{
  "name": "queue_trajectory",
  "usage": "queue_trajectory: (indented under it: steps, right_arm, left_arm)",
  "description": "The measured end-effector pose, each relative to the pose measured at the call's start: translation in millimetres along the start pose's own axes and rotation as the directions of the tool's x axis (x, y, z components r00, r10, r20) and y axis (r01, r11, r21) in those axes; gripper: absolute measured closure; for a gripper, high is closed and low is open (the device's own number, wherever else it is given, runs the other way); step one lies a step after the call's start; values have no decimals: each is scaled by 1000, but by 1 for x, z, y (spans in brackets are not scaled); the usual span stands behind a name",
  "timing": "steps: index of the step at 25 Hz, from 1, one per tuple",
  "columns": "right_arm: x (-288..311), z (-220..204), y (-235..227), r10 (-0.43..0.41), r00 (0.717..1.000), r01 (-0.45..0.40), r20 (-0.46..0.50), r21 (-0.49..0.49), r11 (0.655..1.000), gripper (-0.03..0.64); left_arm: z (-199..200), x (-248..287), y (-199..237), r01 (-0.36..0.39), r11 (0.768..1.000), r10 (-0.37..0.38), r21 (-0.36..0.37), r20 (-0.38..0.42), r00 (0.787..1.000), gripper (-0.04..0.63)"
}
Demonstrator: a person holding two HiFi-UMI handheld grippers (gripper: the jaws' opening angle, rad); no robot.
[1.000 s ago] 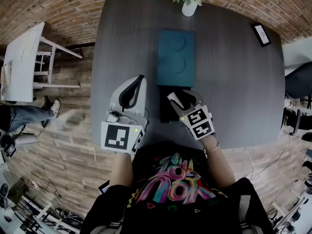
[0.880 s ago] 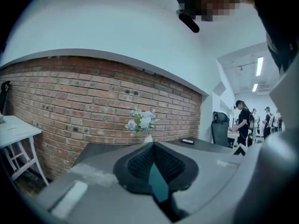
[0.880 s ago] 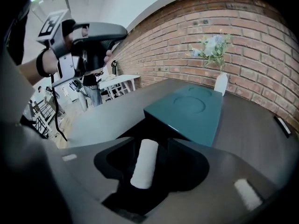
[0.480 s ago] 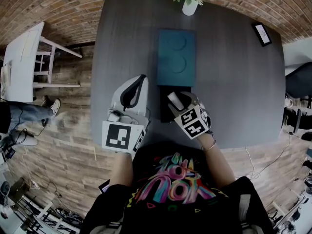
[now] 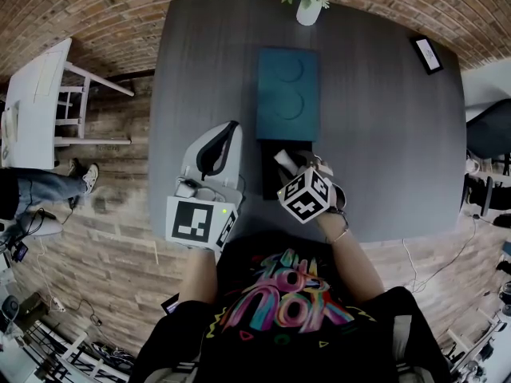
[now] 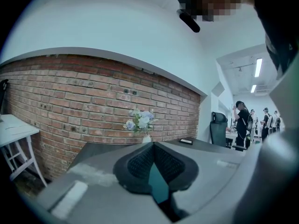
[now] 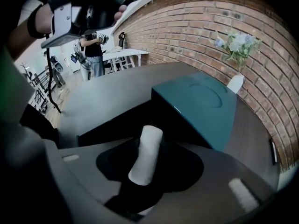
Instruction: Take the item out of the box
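On the dark table (image 5: pixel 383 142) lies a teal box (image 5: pixel 287 94), its lid flat and its black inside (image 5: pixel 270 178) towards me. My right gripper (image 5: pixel 295 166) hangs over that black inside. In the right gripper view a white roll (image 7: pixel 145 155) stands between its jaws (image 7: pixel 152 136), which are closing on it; the dark pads touch both of its sides. The teal lid (image 7: pixel 201 101) lies just beyond. My left gripper (image 5: pixel 230 134) rests on the table left of the box, shut, tips (image 6: pixel 153 146) meeting with nothing between them.
A white vase of flowers (image 5: pixel 307 2) stands at the table's far edge, and a small flat device (image 5: pixel 427 56) lies at the far right. A white side table (image 5: pixel 40 102) stands to the left on the wooden floor. People (image 6: pixel 243 122) stand in the background.
My right gripper has drawn a little left and back towards me over the box, and its marker cube has rolled. My left gripper has not moved.
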State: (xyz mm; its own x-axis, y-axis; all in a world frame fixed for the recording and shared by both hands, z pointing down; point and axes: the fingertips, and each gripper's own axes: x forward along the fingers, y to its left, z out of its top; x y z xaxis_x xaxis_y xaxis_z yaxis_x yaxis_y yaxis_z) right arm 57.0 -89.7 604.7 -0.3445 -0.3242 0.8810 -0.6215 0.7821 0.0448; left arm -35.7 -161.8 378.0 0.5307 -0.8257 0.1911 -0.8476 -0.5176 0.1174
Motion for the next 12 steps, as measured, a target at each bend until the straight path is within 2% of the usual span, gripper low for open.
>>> queue_trajectory:
  steps: [2,12]
  right_arm:
    - [0,-1,0,-5,1000,5,-13,-20,1000,482]
    - [0,-1,0,7,1000,-6,5,-28,1000,497]
  left_arm:
    - [1,-1,0,0,1000,0,-1,2,1000,594]
    - [0,-4,2,-3,1000,3,-1,9,1000,594]
